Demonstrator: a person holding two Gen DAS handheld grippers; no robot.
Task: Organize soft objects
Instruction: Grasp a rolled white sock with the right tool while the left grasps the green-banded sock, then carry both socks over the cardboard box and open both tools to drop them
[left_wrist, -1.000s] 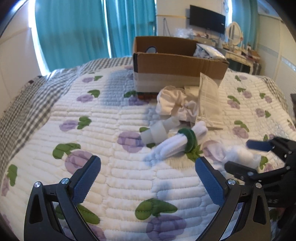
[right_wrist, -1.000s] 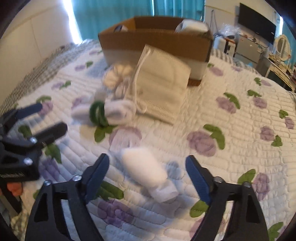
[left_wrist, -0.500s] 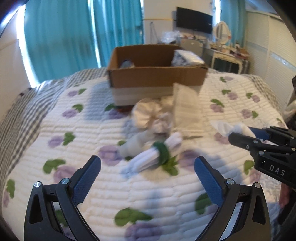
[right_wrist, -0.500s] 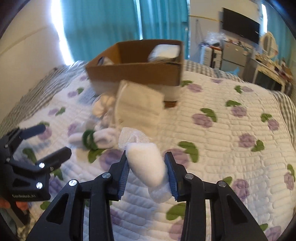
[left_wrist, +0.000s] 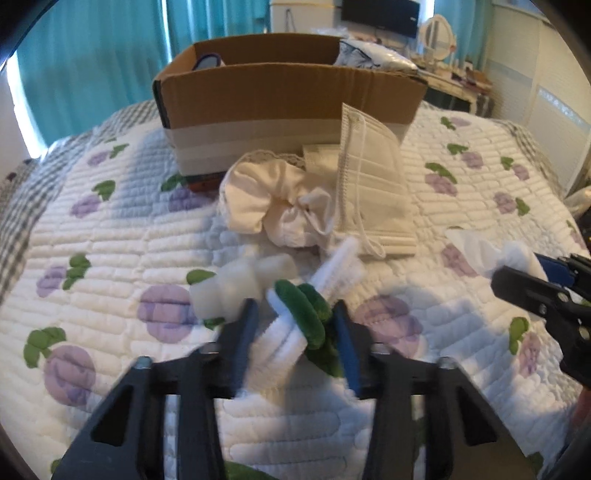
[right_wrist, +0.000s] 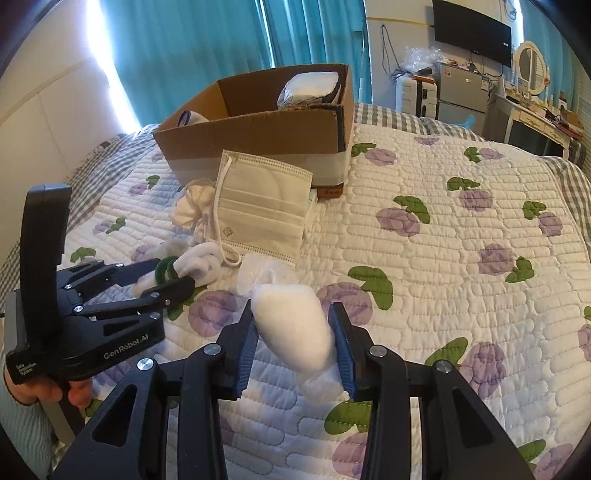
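Left gripper (left_wrist: 295, 332): black two-finger tool with blue pads, fingers closed in on the white rolled cloth bound by a dark green fuzzy ring (left_wrist: 301, 317); the pads sit at either side of the ring, though blur hides whether they press it
Right gripper (right_wrist: 293, 336): clamped on a white fluffy stuffed pouch (right_wrist: 295, 328), both blue pads pressed against its sides, pouch raised above the quilt
White rolled cloth: near centre of the bed, one end between the left gripper's fingers, the other end pointing far and right toward the mask
Foam-like white lump (left_wrist: 236, 288): just left of the ringed roll, on the quilt
Cream satin scrunchie-like bundle (left_wrist: 273, 206): beyond the roll, in front of the box, touching the mask's left edge
Pale pleated face mask with ear loops (right_wrist: 258, 206): leaning near the box's front wall, right of the cream bundle
Brown open cardboard box (right_wrist: 258, 136): far centre of the bed, holding a wrapped white packet (right_wrist: 310, 88) in its far right corner
White quilted bedspread with purple flowers and green leaves (right_wrist: 461, 258): covers the bed under everything
Teal curtains (right_wrist: 207, 44): far, behind the box
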